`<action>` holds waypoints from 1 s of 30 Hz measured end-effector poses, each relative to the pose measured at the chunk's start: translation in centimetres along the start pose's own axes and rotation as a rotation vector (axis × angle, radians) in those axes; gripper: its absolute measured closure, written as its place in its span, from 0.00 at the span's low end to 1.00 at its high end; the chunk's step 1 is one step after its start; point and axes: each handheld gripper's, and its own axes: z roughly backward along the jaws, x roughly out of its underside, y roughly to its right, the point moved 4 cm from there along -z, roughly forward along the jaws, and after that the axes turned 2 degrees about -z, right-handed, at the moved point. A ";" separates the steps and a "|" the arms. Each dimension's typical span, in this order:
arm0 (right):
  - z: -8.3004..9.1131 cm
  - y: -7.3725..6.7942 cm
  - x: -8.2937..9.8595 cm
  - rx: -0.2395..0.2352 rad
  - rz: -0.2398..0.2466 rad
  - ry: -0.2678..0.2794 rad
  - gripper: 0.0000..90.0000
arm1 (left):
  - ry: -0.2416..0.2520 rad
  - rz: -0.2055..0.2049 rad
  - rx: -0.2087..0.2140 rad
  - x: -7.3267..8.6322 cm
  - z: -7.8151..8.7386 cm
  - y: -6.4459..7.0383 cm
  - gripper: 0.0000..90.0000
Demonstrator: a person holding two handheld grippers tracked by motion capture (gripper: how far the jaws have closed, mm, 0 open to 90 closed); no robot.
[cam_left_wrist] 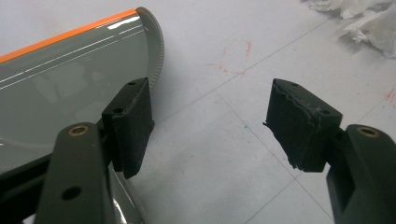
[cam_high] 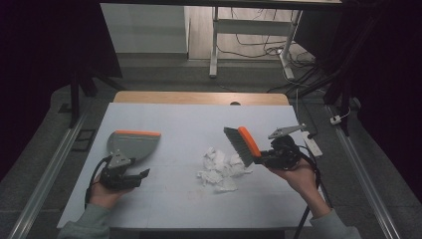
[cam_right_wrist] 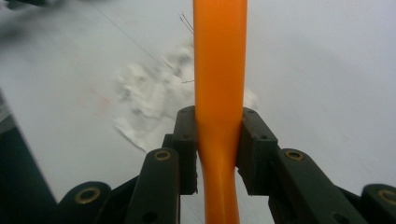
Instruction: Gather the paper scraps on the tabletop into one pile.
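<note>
The right hand-held gripper (cam_high: 268, 158) is clenched on the orange handle of the brush (cam_high: 242, 144), whose grey bristles angle down toward the crumpled paper scraps (cam_high: 219, 169) lying mid-counter (cam_high: 189, 119), just to its left. The left hand-held gripper (cam_high: 130, 178) hangs released, jaws apart, just beside the grey dustpan (cam_high: 130, 143), which lies flat, well left of the scraps, its orange-edged lip on the far side. The brush is therefore the nearer tool; the sweep would likely run leftward, toward the dustpan.

White table (cam_high: 164, 119) on grey floor (cam_high: 164, 74), dim room.
</note>
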 end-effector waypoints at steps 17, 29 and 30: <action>-5.7 1.5 0.5 0.224 -0.053 -0.279 0.80 | -0.001 -0.003 0.004 0.0 -0.1 0.1 0.36; -4.9 -0.8 -2.0 0.166 -0.005 -0.101 0.80 | -0.003 -0.004 0.006 0.0 -0.1 0.1 0.36; -4.4 -0.5 -1.9 0.175 -0.004 -0.082 0.80 | -0.003 -0.005 0.005 0.0 -0.1 0.1 0.36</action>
